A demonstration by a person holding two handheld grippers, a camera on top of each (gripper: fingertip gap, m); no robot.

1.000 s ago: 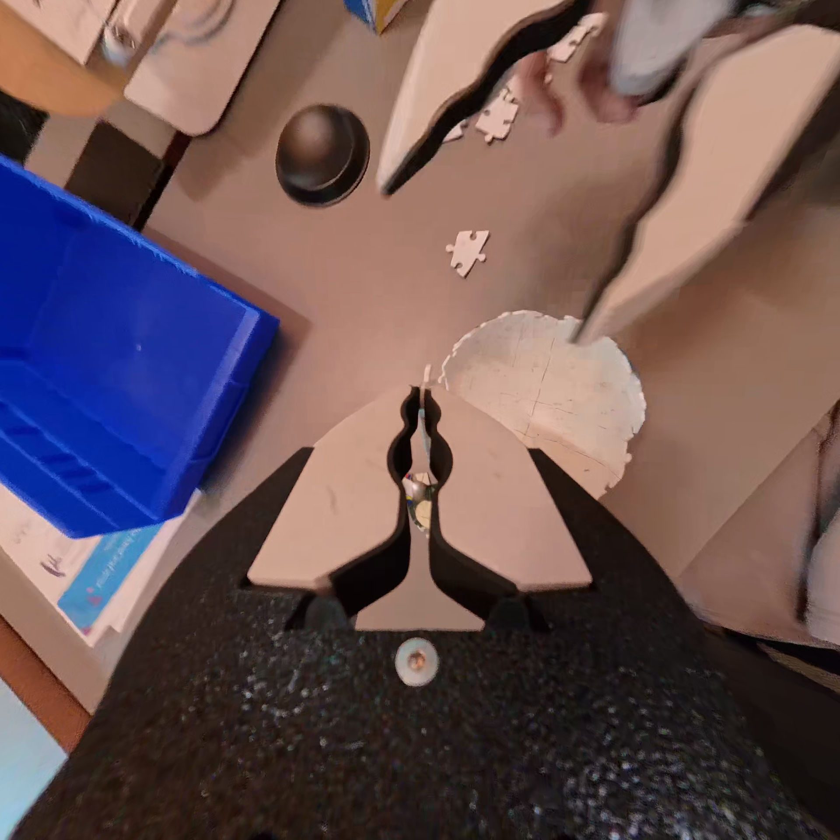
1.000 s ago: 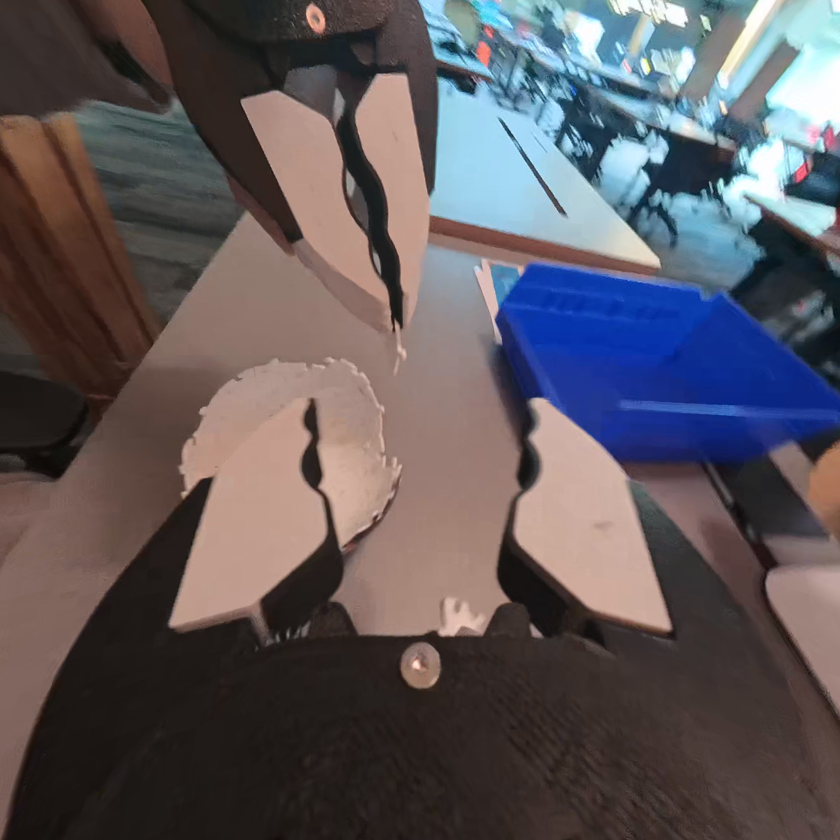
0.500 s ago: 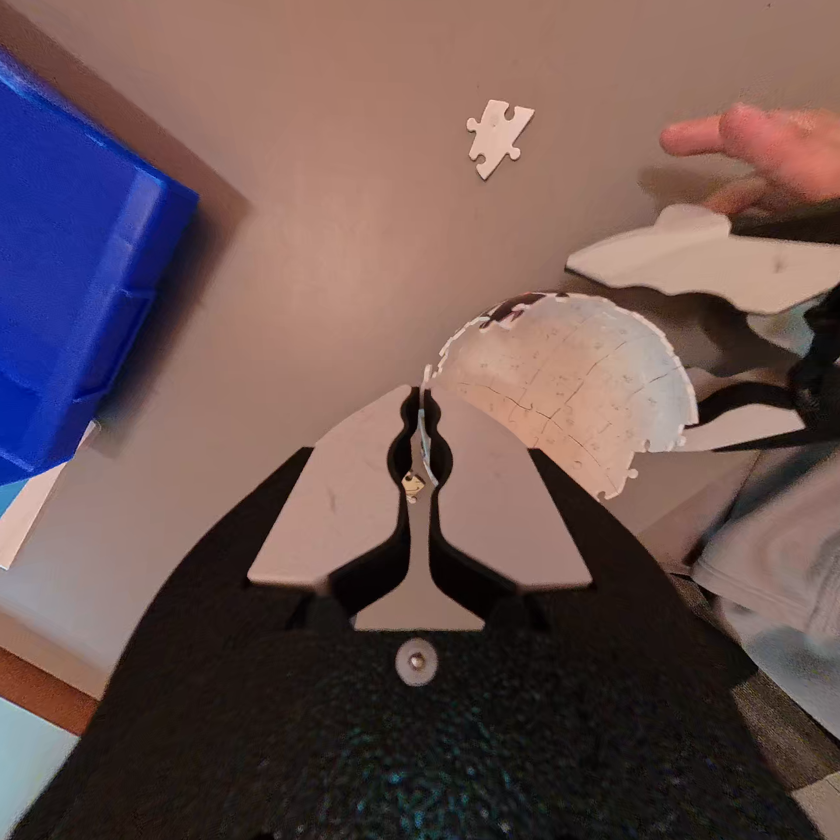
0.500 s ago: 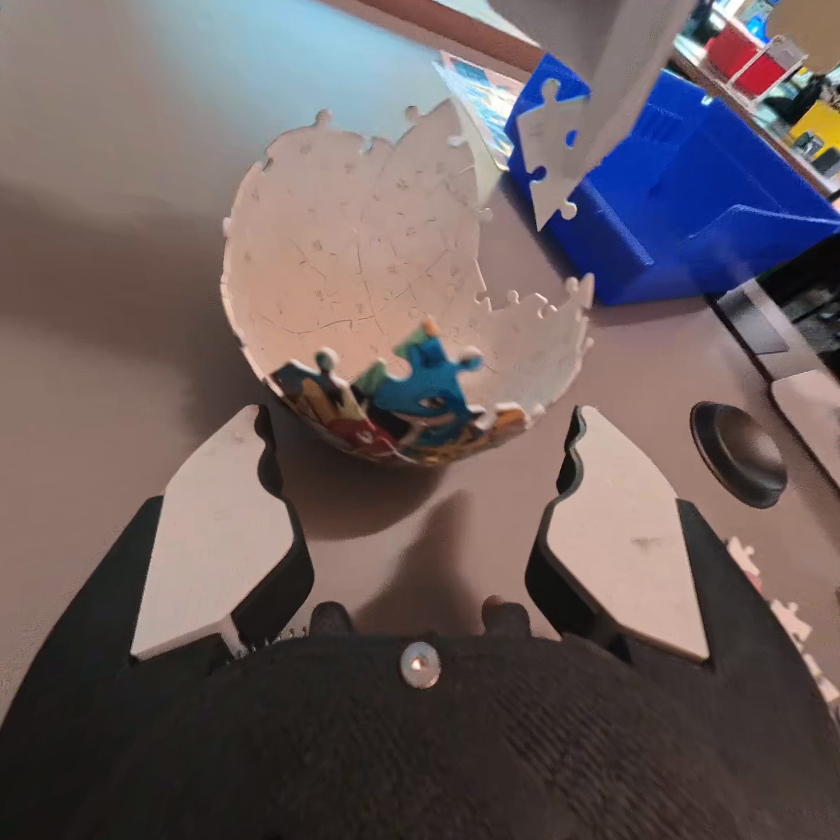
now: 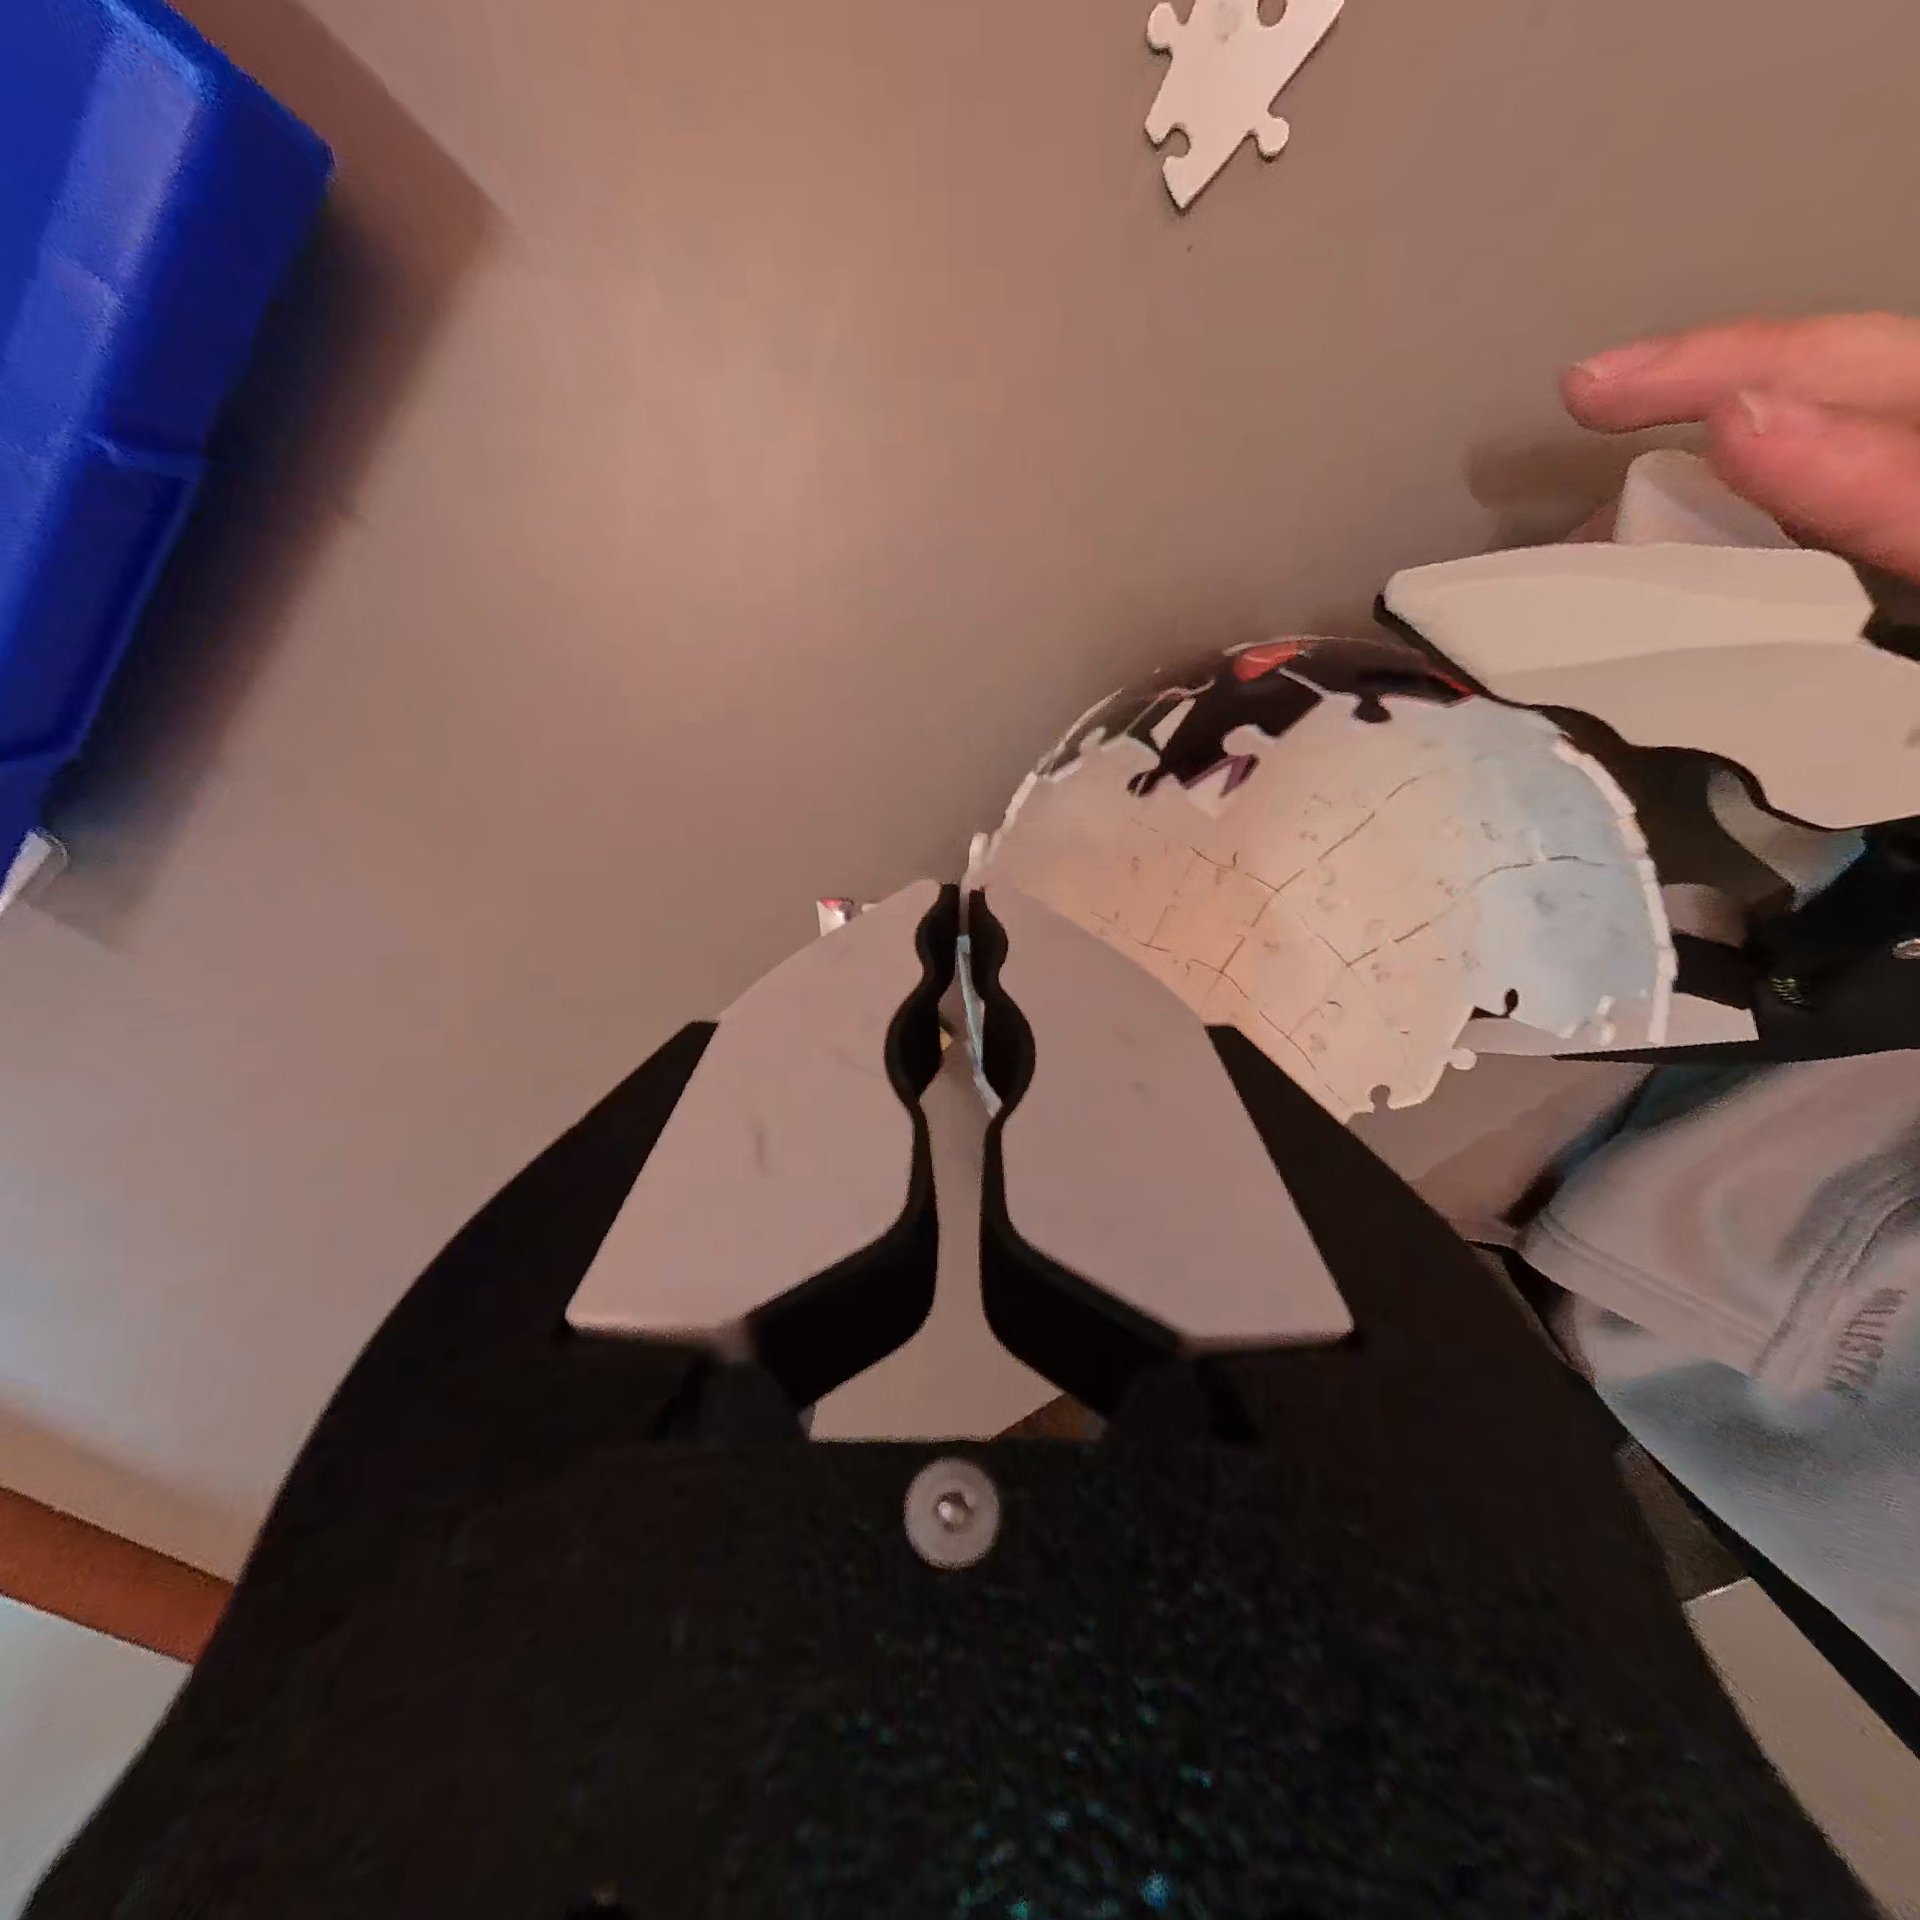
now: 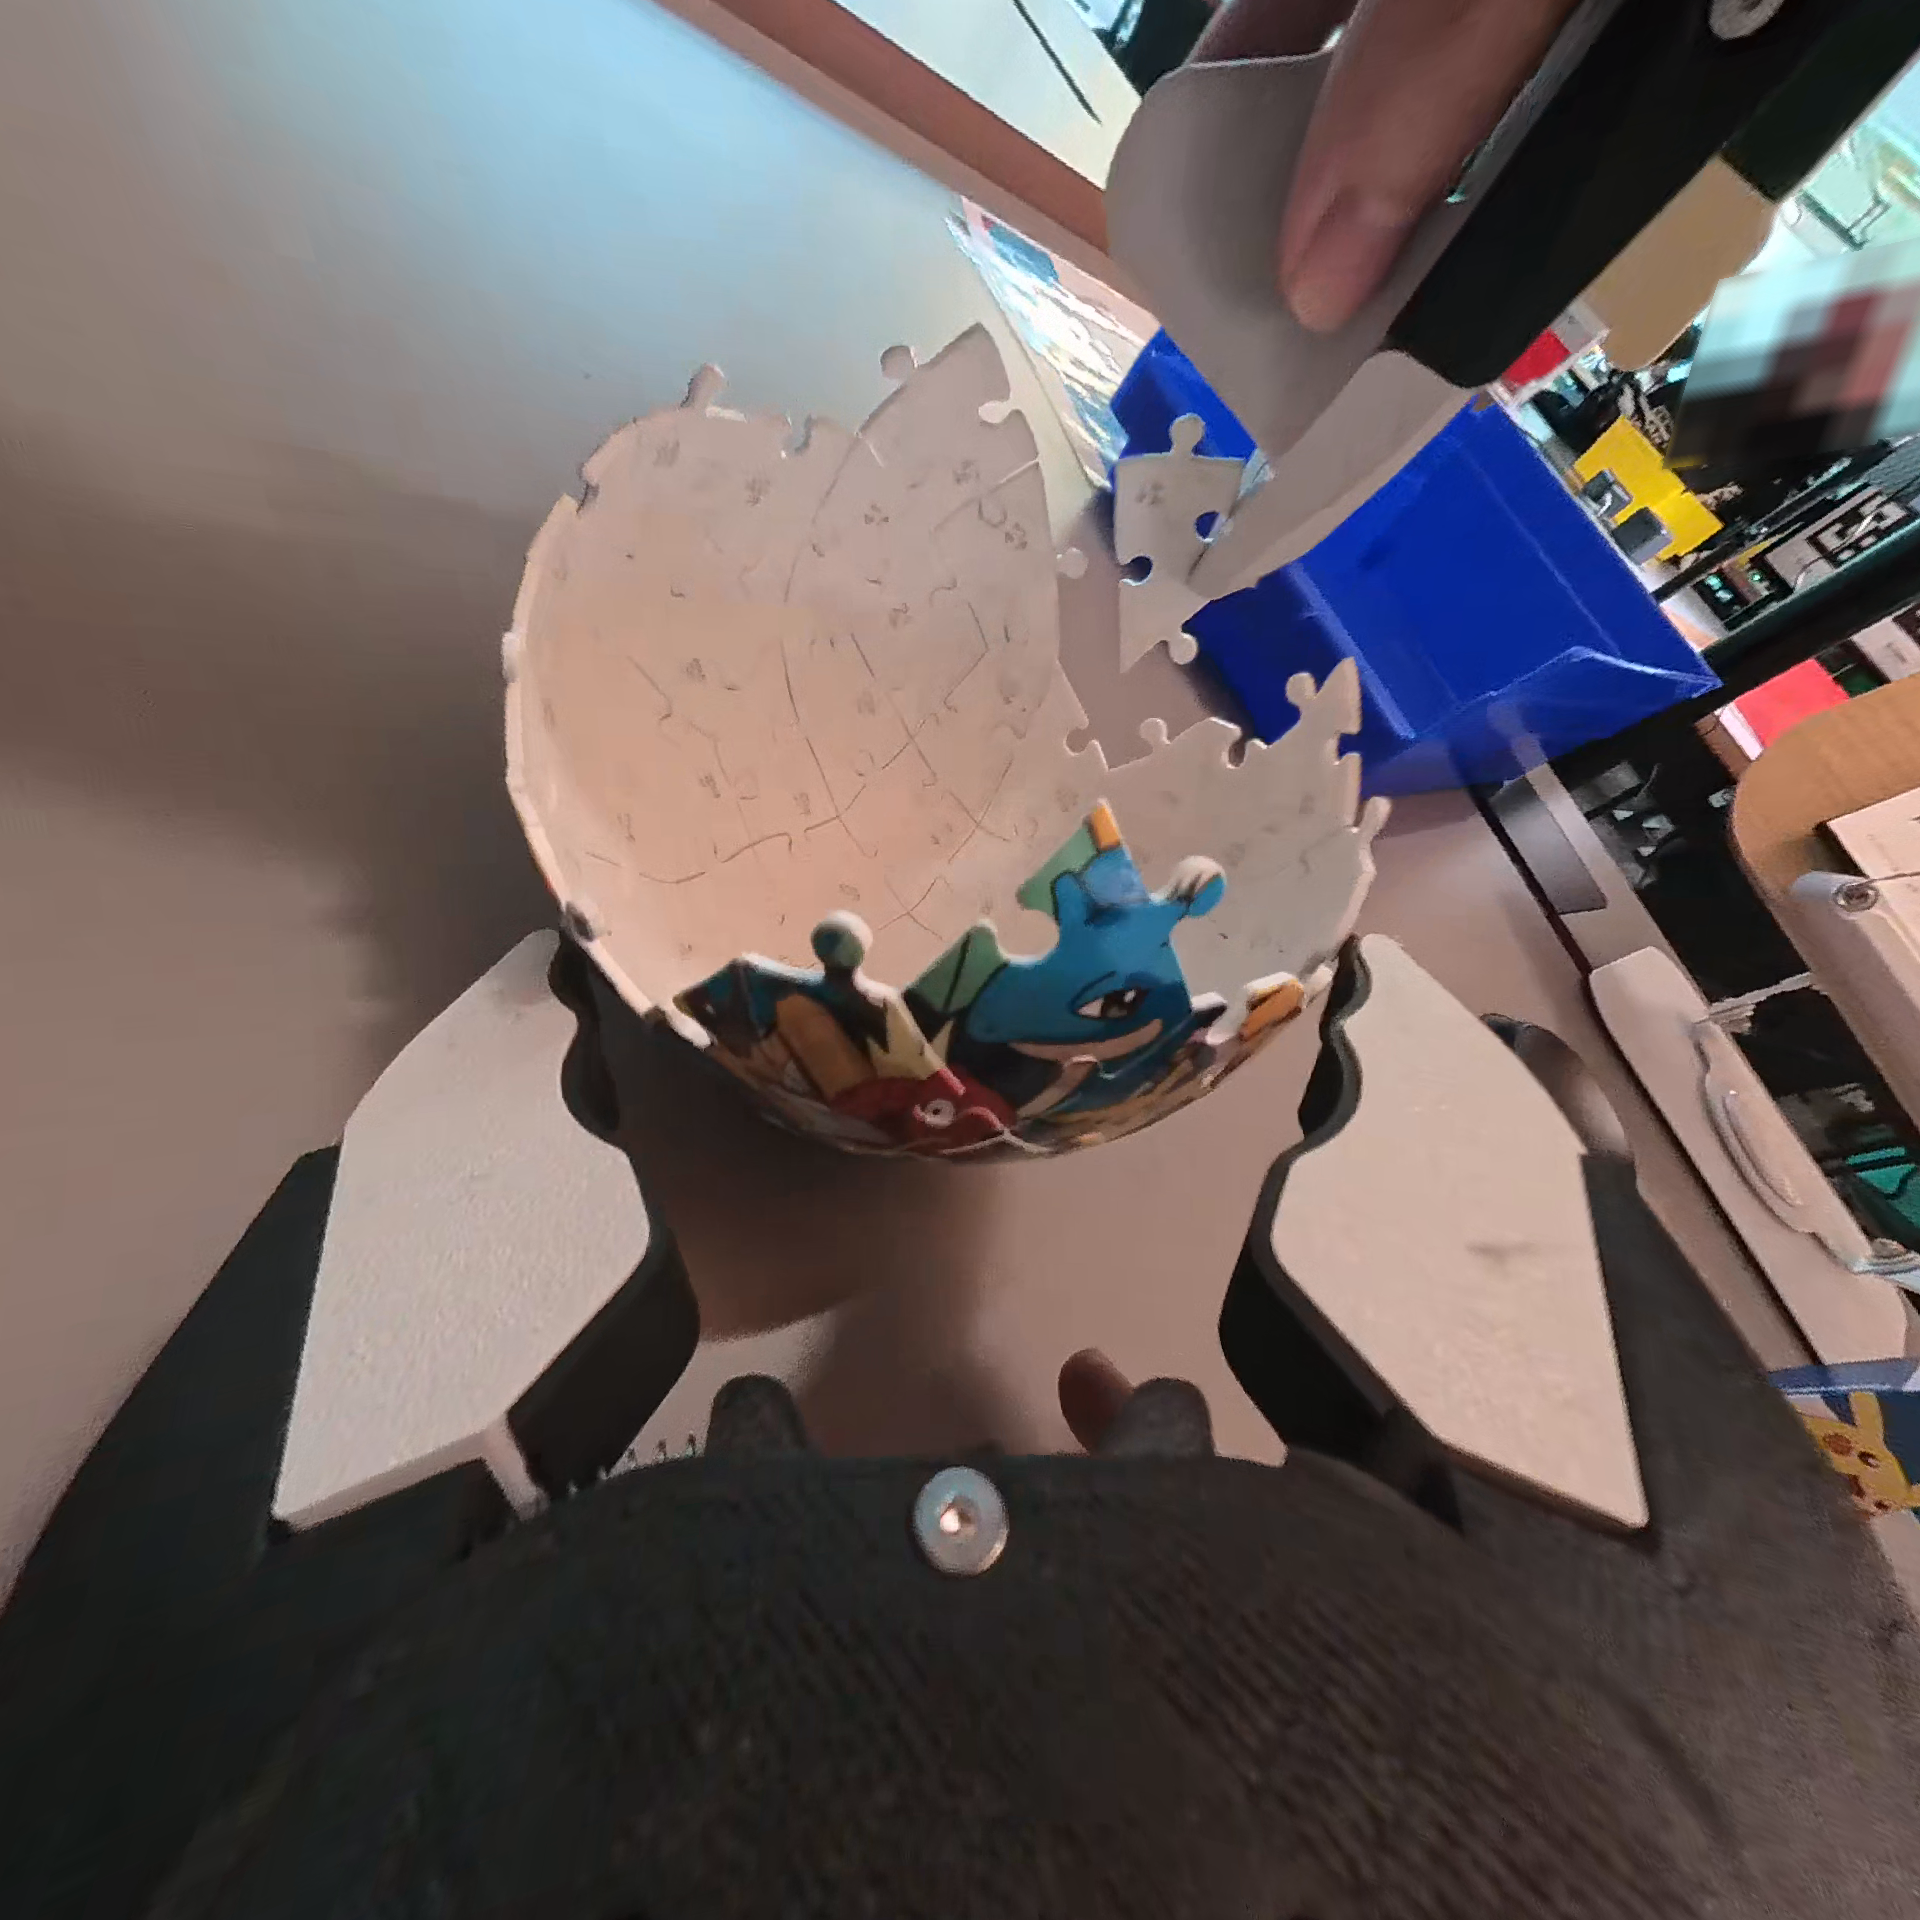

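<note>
Our left gripper pinches a puzzle piece beside the puzzle bowl; our right gripper spreads its fingers wide around the bowl.

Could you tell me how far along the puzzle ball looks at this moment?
Done: the puzzle ball is roughly a half shell with a ragged open rim. In hand: the left gripper is shut on a loose puzzle piece beside that rim; the right gripper is open with its fingers at either side of the shell. Left: the upper half, and another piece lies on the table.
</note>
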